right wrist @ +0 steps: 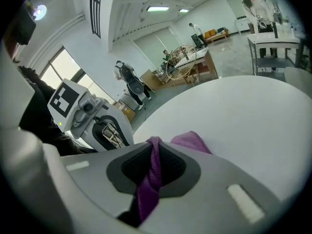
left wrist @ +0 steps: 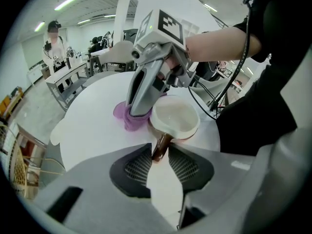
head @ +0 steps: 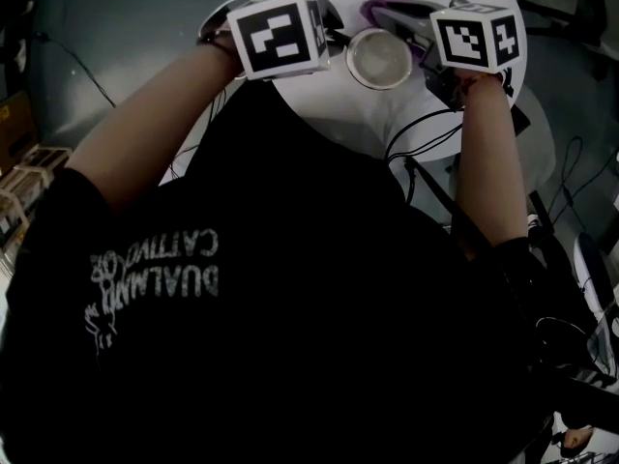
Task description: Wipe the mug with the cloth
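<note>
Two tongs, one mug, one cloth, one table.

1. Left tongs (left wrist: 159, 151), count one: clamped by their tips on the handle (left wrist: 161, 146) of the mug, pointing steeply down at it.

2. Mug (head: 379, 58), count one: round, cream-white inside, reddish-brown outside, with a single glossy brown handle. It stands on the white round table (head: 334, 109) between the two tongs (mouth up, handle turned toward the left tongs).

3. Cloth (head: 387, 0), count one: purple, soft, bunched. In the left gripper view it lies on the table against the mug's outer wall on the side away from the person.

4. Right tongs (right wrist: 155, 152), count one: closed on a twisted fold of the cloth, which runs up between the dark pads, the rest spilling onto the table beyond.
</note>
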The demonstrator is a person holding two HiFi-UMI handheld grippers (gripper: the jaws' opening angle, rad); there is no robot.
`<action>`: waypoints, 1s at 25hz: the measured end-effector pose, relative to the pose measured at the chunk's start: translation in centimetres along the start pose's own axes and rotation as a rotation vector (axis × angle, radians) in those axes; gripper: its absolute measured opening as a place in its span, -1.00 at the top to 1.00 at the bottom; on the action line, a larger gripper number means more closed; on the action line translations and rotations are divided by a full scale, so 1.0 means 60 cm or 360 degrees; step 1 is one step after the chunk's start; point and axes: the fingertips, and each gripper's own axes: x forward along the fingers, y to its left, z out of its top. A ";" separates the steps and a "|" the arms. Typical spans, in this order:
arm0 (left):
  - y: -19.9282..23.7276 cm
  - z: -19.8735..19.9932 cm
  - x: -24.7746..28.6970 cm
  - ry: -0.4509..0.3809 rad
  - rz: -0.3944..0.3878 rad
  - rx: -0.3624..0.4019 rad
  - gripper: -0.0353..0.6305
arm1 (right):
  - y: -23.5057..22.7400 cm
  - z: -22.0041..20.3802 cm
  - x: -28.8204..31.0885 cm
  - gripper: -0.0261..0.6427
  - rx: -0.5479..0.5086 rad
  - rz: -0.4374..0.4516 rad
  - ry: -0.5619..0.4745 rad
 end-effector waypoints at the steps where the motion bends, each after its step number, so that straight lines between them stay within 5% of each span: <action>1: 0.000 0.000 0.001 0.0014 0.0005 0.0015 0.58 | -0.002 -0.001 -0.005 0.82 0.0027 0.0002 -0.0035; 25: 0.003 -0.007 0.007 0.0174 0.0129 -0.0061 0.56 | -0.043 -0.084 -0.101 0.82 0.0576 -0.0097 -0.0564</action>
